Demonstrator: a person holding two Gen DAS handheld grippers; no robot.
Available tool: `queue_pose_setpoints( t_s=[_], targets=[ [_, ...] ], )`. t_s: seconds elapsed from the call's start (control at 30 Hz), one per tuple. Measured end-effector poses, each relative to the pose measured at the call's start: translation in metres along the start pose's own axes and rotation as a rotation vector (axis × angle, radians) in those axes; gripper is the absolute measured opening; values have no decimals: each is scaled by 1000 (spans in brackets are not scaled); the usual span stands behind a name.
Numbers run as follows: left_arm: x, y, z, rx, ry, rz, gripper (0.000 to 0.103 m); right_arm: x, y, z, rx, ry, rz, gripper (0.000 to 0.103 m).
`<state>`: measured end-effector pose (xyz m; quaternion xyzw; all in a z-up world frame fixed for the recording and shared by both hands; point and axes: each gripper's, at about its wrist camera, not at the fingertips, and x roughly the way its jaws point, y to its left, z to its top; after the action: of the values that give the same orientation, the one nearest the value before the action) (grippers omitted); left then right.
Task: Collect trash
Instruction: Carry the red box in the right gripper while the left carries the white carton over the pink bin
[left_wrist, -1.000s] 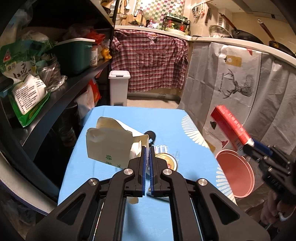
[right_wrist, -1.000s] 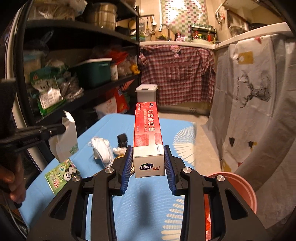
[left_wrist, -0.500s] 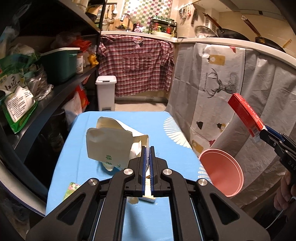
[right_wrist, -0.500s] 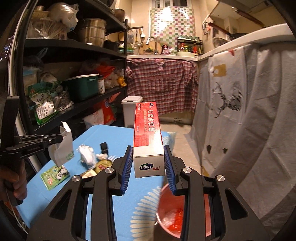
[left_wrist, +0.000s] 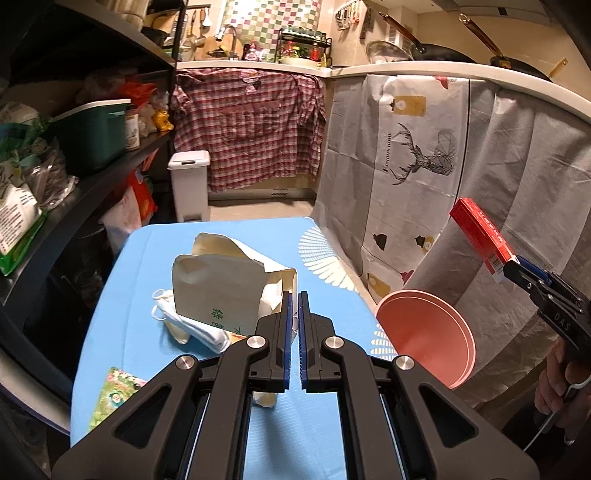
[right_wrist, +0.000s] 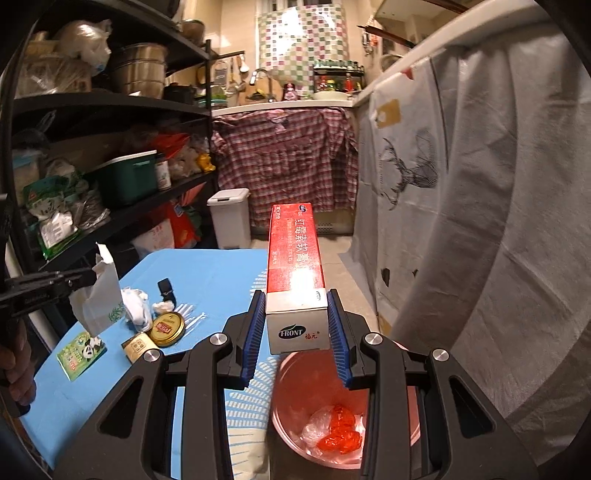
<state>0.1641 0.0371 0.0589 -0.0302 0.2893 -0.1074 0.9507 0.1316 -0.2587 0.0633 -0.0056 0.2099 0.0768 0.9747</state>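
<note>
two grippers are in play. the right gripper (right_wrist: 295, 325) pinches a red carton (right_wrist: 297, 273) by its white near end, blue pads pressed on both sides, the carton pointing away along the fingers. it hangs over the near rim of a pink bin (right_wrist: 295, 373) that stands just off the right edge of the worktop (right_wrist: 214, 273); crumpled clear and orange wrappers (right_wrist: 336, 432) lie in the bin's bottom.

the left gripper (left_wrist: 294, 314) has its blue pads pressed nearly together on the edge of a pale paper bag (left_wrist: 221, 291), which it holds upright above the blue worktop (left_wrist: 155, 243). from the left wrist view the right gripper (left_wrist: 517, 267) shows at the far right with the red carton (left_wrist: 480, 236) slanting up over the pink bin (left_wrist: 424, 336).

more trash lies on the worktop: a crumpled white mask (left_wrist: 192, 325) just beside the bag, a green panda packet (right_wrist: 81, 350) at the near left edge, a gold round lid (right_wrist: 166, 325), a small tan box (right_wrist: 138, 347) touching the lid, a white wad (right_wrist: 162, 306), a black clip (right_wrist: 164, 288) and a clear wrapper (right_wrist: 192, 317) to the right of the lid.

a white pedal bin (right_wrist: 229, 218) stands on the floor beyond the worktop, in front of a plaid curtain (right_wrist: 288, 158).
</note>
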Motion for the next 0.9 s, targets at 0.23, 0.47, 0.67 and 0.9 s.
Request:
queue_pose_setpoints(
  t_s=[0.23, 0.47, 0.67, 0.9],
  targets=[
    [11, -16, 2, 12, 5, -21, 3, 1, -19, -4, 24, 4, -38, 34],
    [20, -34, 3, 28, 8, -46, 3, -2, -31, -5, 33, 3, -61, 34],
    [29, -52, 4, 42, 8, -76, 3, -3, -47, -6, 54, 12, -89, 34],
    [40, -73, 4, 64, 20, -114, 3, -2, -62, -10, 77, 38, -119, 34]
  ],
)
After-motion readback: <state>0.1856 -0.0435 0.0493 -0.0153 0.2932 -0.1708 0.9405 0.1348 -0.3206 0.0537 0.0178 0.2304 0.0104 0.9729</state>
